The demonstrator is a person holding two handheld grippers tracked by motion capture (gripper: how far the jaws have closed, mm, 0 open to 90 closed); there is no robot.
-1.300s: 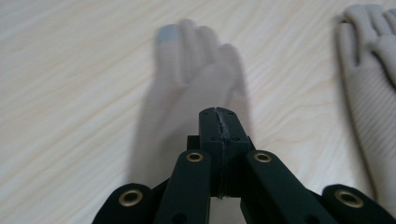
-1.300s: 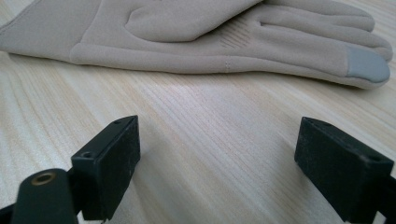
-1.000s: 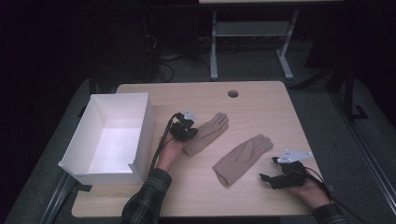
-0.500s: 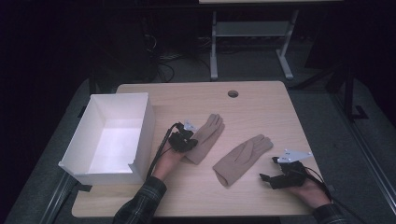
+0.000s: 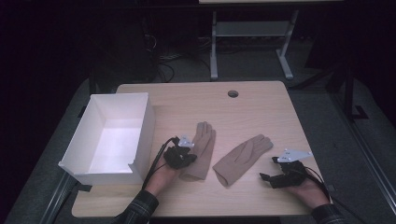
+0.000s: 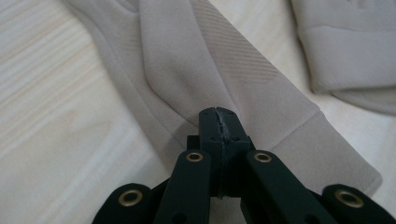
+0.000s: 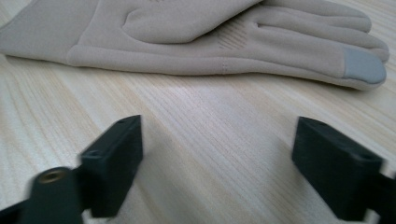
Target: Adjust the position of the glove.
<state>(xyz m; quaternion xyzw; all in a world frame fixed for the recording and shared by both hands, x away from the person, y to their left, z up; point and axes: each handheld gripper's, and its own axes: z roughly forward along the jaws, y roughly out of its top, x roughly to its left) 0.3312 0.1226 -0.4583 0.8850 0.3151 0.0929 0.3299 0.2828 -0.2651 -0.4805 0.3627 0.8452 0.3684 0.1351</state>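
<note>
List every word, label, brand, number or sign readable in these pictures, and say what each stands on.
None: no readable text anywhere.
The left glove and right glove carry only stitched ribbing and a plain grey fingertip patch.
The white box, the table and both grippers are unmarked.

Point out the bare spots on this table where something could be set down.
The widest free patch is the far part of the table, beyond both gloves and around the round hole. The white box is empty too. The near middle is crowded: left glove, right glove, left gripper, right gripper.
</note>
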